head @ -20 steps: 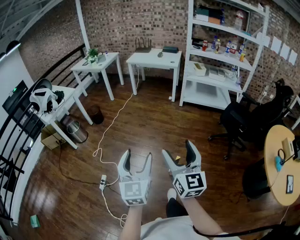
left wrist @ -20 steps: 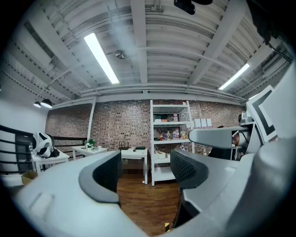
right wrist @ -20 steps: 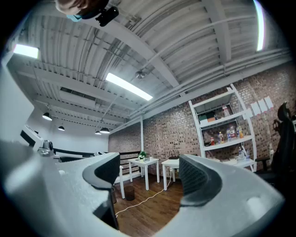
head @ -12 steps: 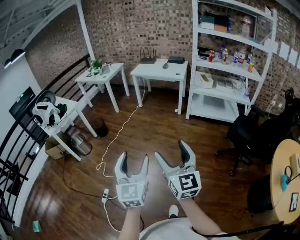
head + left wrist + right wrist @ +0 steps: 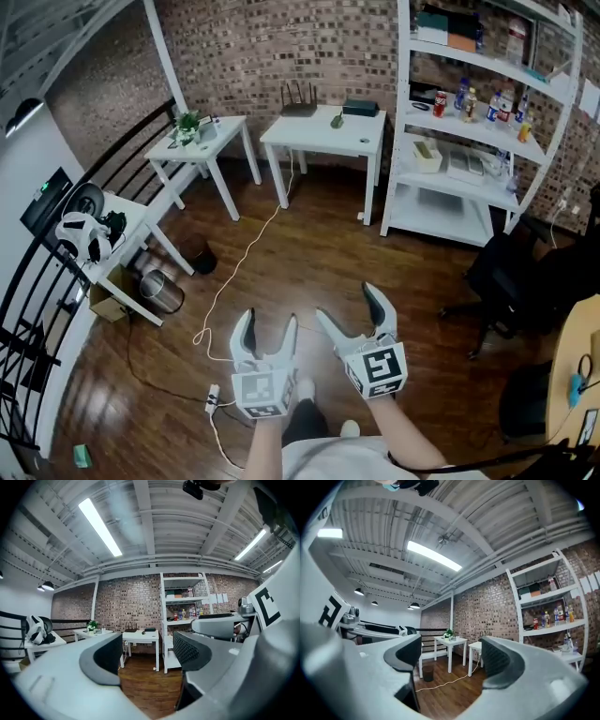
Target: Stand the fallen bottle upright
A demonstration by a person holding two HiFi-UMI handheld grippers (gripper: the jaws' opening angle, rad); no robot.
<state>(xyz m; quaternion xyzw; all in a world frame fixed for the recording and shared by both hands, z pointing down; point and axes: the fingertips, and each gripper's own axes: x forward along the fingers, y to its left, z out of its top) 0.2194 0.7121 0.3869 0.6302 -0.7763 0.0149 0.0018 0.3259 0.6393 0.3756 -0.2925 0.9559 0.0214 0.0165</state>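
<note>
Jaws of my left hand-held gripper (image 5: 268, 323) and right hand-held gripper (image 5: 349, 307) stand wide apart, nothing between them, over the wooden floor (image 5: 309, 244). A small dark object (image 5: 336, 120) lies on the white counter (image 5: 309, 136) by the brick wall (image 5: 281, 47); whether it is the fallen bottle I cannot tell.

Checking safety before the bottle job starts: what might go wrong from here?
The white cable trails across the floor to a power strip near the person's feet: a likely trip. The bottles on the shelf stand close together; reaching in with the left tongs or right tongs, both open and empty, might topple neighbours.
</note>
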